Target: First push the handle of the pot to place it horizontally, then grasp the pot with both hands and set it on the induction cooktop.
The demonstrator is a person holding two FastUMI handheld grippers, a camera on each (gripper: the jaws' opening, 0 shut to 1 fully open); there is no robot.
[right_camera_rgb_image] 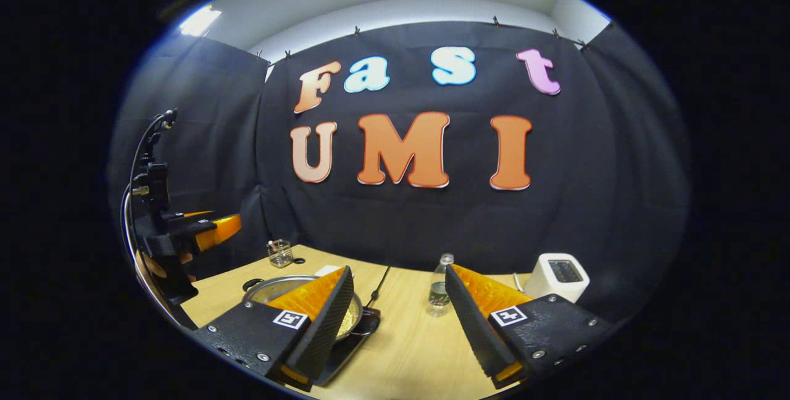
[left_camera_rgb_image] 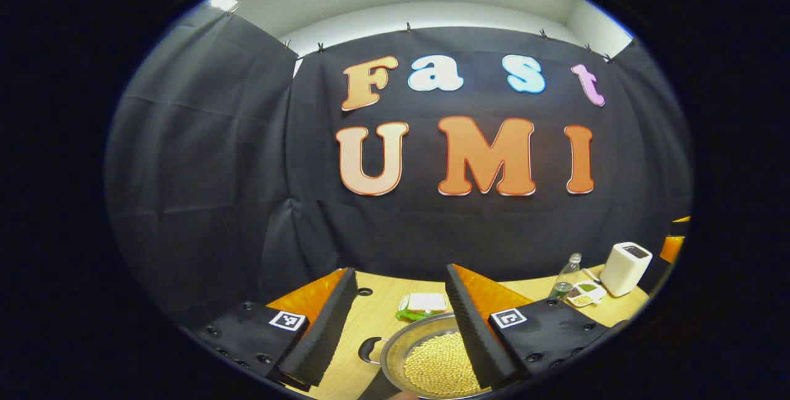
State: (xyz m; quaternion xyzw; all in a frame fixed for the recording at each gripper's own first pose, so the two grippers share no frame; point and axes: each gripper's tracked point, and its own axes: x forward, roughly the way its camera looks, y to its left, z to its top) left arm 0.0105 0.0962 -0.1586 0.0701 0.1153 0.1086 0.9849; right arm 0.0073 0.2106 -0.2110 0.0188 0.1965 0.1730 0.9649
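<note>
- Steel pot (left_camera_rgb_image: 432, 360) full of pale beans is sitting on the wooden table (left_camera_rgb_image: 382, 307) right under the left gripper (left_camera_rgb_image: 401, 326), with one small loop handle (left_camera_rgb_image: 369, 350) sticking out on the near-left side in the left gripper view
- Left gripper's fingers are hanging wide apart, holding nothing, one finger (left_camera_rgb_image: 475, 332) crossing in front of the pot's rim, and I can't tell if it's actually touching
- Right gripper (right_camera_rgb_image: 400, 320) is also spread open and empty, hovering over bare table, with the pot (right_camera_rgb_image: 278, 289) off to its left in the right gripper view
- Dark flat slab under the pot there is looking like the induction cooktop (right_camera_rgb_image: 352, 338), so the pot may already be resting on it, hard to say for sure
- Other stuff is crowding the table: a water bottle (right_camera_rgb_image: 439, 289), a white box appliance (right_camera_rgb_image: 558, 276), a little snack tray (left_camera_rgb_image: 583, 294)
- If it's still the push step, I'm thinking nudge the handle slowly with one fingertip low on it, so the beans aren't sloshing out
- For the lift, both grippers should be closing on opposite rim sides evenly and keeping it level
</note>
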